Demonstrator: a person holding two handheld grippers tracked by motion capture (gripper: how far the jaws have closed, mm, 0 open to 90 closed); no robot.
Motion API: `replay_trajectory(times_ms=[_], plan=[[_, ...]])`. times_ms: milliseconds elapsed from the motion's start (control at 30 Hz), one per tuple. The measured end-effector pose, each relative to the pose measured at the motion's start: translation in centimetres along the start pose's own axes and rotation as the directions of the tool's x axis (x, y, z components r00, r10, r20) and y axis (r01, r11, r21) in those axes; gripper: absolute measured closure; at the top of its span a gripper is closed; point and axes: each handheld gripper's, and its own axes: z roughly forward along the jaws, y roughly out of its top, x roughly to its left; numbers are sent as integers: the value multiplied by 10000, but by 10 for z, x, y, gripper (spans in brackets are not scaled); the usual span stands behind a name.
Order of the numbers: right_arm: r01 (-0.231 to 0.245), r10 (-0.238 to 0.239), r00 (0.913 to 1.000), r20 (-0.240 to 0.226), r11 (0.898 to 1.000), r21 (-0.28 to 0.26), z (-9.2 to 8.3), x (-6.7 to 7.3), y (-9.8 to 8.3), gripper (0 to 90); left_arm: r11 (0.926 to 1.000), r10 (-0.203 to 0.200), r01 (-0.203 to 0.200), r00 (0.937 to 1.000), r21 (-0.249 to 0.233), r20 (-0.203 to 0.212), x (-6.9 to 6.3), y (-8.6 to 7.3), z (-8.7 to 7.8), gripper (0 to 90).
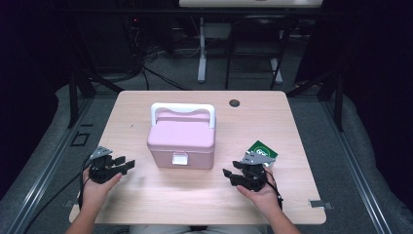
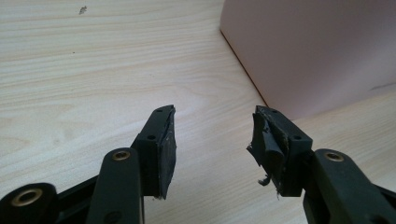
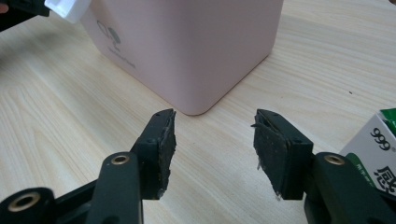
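A pink lidded box (image 1: 181,141) with a white handle (image 1: 182,109) and a white front latch (image 1: 180,159) stands mid-table, lid down. My left gripper (image 1: 127,163) hovers at the box's left, jaws open and empty; in the left gripper view (image 2: 212,135) the box's pink wall (image 2: 317,46) rises just ahead on the right. My right gripper (image 1: 228,174) sits to the box's right, open and empty; the right gripper view (image 3: 214,135) faces a lower corner of the box (image 3: 196,51). A green-and-white carton (image 1: 261,152) lies beside the right gripper, its edge (image 3: 378,144) at the right.
The light wooden table (image 1: 146,204) has a small dark round cap (image 1: 234,103) near its far edge. Table legs and cables show on the dark floor beyond. Bare wood lies between the box and the near edge.
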Motion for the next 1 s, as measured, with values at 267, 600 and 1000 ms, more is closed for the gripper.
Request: replay_trajectory(times_ms=[267, 600, 1000], plan=[[-107, 108, 9994, -318, 9999, 40, 3, 0, 1, 533, 10000, -52, 52, 10000, -67, -13, 0, 1, 2, 505], [21, -20, 9998, -194, 10000, 93, -1, 2, 4, 585, 9987, -452, 467, 9968, -211, 659, -3, 6, -2, 564], [-211, 211, 9998, 8, 9997, -134, -5, -1, 21, 650, 9996, -132, 142, 9991, -229, 407, -10, 29, 0, 622]])
